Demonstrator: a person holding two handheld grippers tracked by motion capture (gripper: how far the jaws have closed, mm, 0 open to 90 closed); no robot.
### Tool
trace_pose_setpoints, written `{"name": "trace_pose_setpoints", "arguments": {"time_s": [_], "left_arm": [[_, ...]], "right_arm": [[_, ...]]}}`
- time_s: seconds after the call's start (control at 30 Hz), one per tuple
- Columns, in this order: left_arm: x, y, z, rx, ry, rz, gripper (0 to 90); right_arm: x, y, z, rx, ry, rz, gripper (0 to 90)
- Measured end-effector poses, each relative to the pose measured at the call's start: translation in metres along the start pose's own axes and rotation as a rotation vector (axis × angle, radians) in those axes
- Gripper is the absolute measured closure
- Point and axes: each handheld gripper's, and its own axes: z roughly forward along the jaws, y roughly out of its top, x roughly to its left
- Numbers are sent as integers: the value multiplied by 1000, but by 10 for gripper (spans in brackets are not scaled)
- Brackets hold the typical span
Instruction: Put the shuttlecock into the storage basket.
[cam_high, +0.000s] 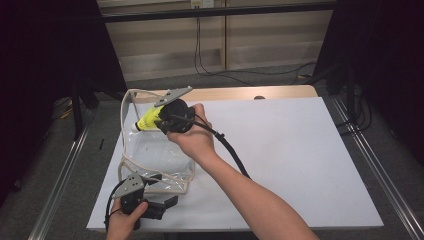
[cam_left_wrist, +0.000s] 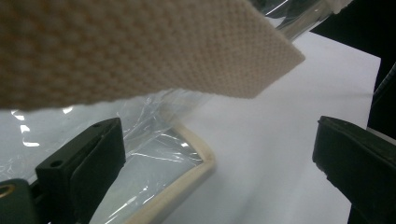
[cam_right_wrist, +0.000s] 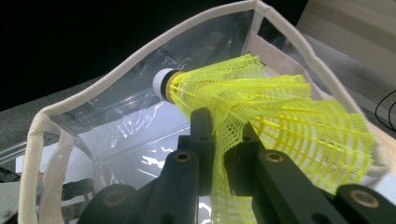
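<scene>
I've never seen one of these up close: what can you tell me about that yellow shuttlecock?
The shuttlecock has a bright yellow skirt of plastic-looking mesh, flaring wide from a small white rounded tip with a dark band behind it. The right gripper pinches one side of the skirt between its black jaws, squashing the mesh there. It hangs in the air, tip pointing into the open mouth of a clear bag with cream fabric edging, and seems to touch nothing besides the jaws.
</scene>
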Motion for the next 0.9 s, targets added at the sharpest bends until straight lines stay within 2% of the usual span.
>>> {"name": "trace_pose_setpoints", "arguments": {"time_s": [0.27,0.3,0.53,0.57,0.6,0.9], "left_arm": [[0,0,0,-4,-3,-5,25],[1,0,0,-5,-20,-4,25],[1,0,0,-5,-20,-3,25],[0,0,0,-5,-3,-5,25],[1,0,0,-6,-19,-4,25],[1,0,0,-7,-18,-5,25]], "right_arm": [[12,-2,15,21,30,-17,835],[13,-2,17,23,31,-20,835],[16,-5,26,52,34,-27,835],[17,-5,28,52,37,-25,834],[17,-5,29,53,40,-23,834],[22,-8,39,68,51,-24,833]]}}
